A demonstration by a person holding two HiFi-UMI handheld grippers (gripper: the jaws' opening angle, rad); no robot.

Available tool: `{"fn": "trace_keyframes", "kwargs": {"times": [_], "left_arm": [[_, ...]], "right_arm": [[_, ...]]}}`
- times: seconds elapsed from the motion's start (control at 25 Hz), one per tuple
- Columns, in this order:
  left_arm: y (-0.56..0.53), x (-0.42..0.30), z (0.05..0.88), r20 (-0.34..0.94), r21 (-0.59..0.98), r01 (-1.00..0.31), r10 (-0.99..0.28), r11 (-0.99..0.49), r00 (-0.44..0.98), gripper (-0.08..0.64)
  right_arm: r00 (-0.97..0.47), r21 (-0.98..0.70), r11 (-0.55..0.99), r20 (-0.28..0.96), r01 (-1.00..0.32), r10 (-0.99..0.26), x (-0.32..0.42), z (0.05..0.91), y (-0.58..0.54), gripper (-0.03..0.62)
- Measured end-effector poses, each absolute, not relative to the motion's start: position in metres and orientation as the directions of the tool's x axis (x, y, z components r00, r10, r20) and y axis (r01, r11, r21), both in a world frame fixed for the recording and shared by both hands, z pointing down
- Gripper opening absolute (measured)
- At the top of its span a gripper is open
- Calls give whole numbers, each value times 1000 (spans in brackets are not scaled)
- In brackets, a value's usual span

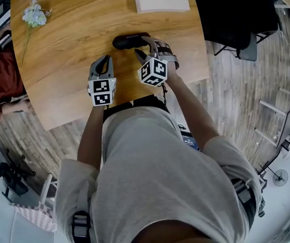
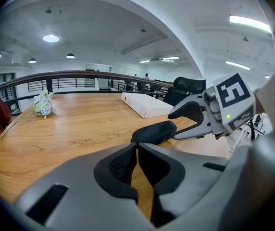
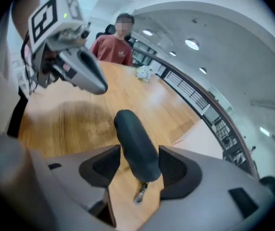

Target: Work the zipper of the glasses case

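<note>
Rounded wood-grain table (image 1: 59, 65), pale plank floor (image 1: 236, 90). The smooth, dark, oblong glasses case (image 1: 130, 40) lies toward the near edge, its end clamped between the right gripper (image 3: 137, 160)'s wide-set ribbed pads. The left gripper (image 2: 136, 148), just left, is pinched together and empty.

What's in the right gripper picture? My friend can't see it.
A dark glasses case is squeezed between the right gripper's two jaws over a wooden table, its zipper pull hanging at the near end. The left gripper hovers at the upper left, and a person in a red top is at the table's far side.
</note>
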State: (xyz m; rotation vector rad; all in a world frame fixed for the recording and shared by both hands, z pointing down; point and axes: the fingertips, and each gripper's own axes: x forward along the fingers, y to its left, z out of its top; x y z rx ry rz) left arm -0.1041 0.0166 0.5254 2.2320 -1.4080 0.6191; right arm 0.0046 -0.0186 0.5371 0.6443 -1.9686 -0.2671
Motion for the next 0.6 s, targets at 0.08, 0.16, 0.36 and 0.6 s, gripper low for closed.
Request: {"fn": "trace_keyframes", "kwargs": {"times": [0.08, 0.16, 0.36, 0.6], "left_arm": [[22, -97, 522, 568, 118, -928, -742, -355, 356, 29], [29, -89, 514, 553, 122, -941, -765, -316, 329, 26], [51, -63, 487, 518, 114, -966, -815, -234, 259, 25], [67, -31, 436, 436, 58, -980, -878, -191, 197, 23]], "right_arm": [[-420, 350, 823, 730, -446, -538, 12, 524, -10, 258], [-477, 243, 803, 698, -545, -535, 22, 514, 0, 256], [-561, 86, 717, 561, -692, -609, 56, 478, 21, 57], [-595, -25, 640, 399, -768, -698, 92, 426, 31, 26]]}}
